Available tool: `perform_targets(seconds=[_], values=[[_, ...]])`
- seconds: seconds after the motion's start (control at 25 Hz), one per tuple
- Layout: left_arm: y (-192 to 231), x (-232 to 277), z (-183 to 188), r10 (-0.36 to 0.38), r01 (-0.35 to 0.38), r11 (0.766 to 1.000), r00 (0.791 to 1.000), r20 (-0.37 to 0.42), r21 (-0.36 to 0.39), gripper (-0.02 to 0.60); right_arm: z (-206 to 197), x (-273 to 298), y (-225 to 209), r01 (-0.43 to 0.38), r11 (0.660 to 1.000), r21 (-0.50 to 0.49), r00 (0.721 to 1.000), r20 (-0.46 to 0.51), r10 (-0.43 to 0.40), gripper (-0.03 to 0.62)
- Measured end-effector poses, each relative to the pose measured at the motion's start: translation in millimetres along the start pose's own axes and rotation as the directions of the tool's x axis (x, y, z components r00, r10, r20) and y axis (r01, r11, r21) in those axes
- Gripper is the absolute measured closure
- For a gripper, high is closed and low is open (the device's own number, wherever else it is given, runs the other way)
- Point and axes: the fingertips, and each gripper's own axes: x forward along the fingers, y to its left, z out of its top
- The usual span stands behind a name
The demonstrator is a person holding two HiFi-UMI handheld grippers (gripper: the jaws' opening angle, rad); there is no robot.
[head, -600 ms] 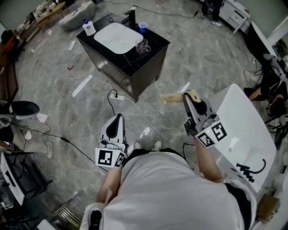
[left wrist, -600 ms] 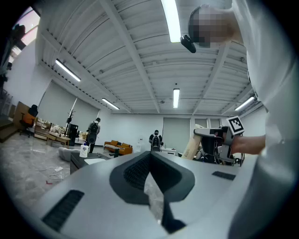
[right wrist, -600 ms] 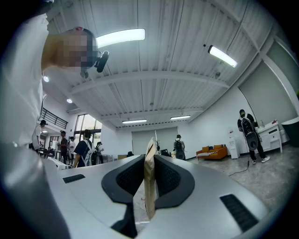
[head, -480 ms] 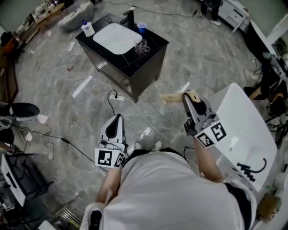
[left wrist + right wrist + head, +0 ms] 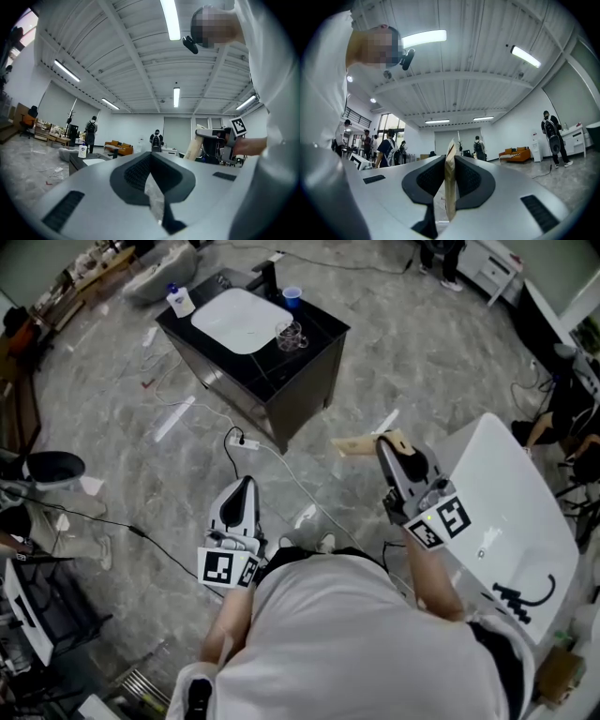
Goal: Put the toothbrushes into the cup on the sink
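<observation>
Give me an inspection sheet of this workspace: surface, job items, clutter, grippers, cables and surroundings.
Surface: black sink cabinet with white basin, standing ahead.
Job's things: small blue cup on the cabinet; flat tan cardboard pack; no bare toothbrush seen.
Clutter: clear glass mug, white soap bottle.
Grippers: left gripper shut, empty; right gripper shut on the pack.
Cables: white power strip, black cable on the floor.
Surroundings: grey marble floor; people far off.
</observation>
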Motion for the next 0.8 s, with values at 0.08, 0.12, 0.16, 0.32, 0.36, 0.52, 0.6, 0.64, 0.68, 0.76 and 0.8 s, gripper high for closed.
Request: perform_targets(seconds=[0.08,0.12,0.16,0.32,0.36,0.52,0.6,0.64,0.68,0.76,0.8], values=[[-5.5,2.5,-4.6,0.006,-0.006,1.0,1.0,-0.004,-0.004,0.58,-0.8,-3.0,-0.8,-0.016,1.0,-0.027,1.0,-0.011,0.015,0.523],[-8.4,3.2,-6.9,0.011,-0.012,1.0,1.0,-0.006,-0.006,0.58,-1.5,-4.6,-1.9,-0.024,0.999,-0.026,1.0,-0.012,0.024,0.523],[-11.2,3.5,-8.6,0.018,-0.018,1.0,1.0,-0.007,-0.008,0.58,-2.3,-6.1,-3.5,-0.033,0.999,-0.02,0.999,-0.011,0.033,0.523],[-19.8,3.5,-13.1,0.052,-0.052,0.999,0.999,-0.005,-0.005,0.58,-4.9,-10.0,-14.9,-0.061,0.998,-0.002,0.998,-0.007,0.061,0.523],[-21.1,2.7,-15.9,0.062,-0.062,0.998,0.998,-0.011,-0.006,0.58,-6.1,-11.0,-17.9,-0.064,0.998,0.006,0.998,-0.007,0.064,0.523],[-23.7,1.1,-22.0,0.092,-0.093,0.996,0.995,-0.032,-0.007,0.58,-10.1,-13.0,-24.6,-0.083,0.996,0.028,0.996,-0.013,0.084,0.523],[-23.9,3.6,-17.8,0.1,-0.1,0.995,0.995,-0.028,0.0,0.58,-9.3,-10.9,-27.3,-0.093,0.995,0.035,0.996,-0.014,0.093,0.523],[-23.3,4.9,-15.7,0.104,-0.103,0.995,0.994,-0.026,0.004,0.58,-8.5,-9.1,-28.0,-0.098,0.995,0.038,0.995,-0.012,0.098,0.523],[-22.4,6.1,-14.5,0.106,-0.106,0.994,0.994,-0.025,0.008,0.58,-8.1,-7.1,-28.0,-0.103,0.994,0.039,0.995,-0.009,0.103,0.523],[-19.5,8.1,-16.8,0.111,-0.111,0.994,0.993,-0.026,0.009,0.58,-10.2,-3.6,-27.9,-0.113,0.993,0.04,0.994,-0.008,0.114,0.523],[-17.8,9.0,-20.0,0.114,-0.114,0.993,0.993,-0.028,0.005,0.58,-12.6,-2.6,-28.7,-0.115,0.992,0.042,0.993,-0.009,0.116,0.523]])
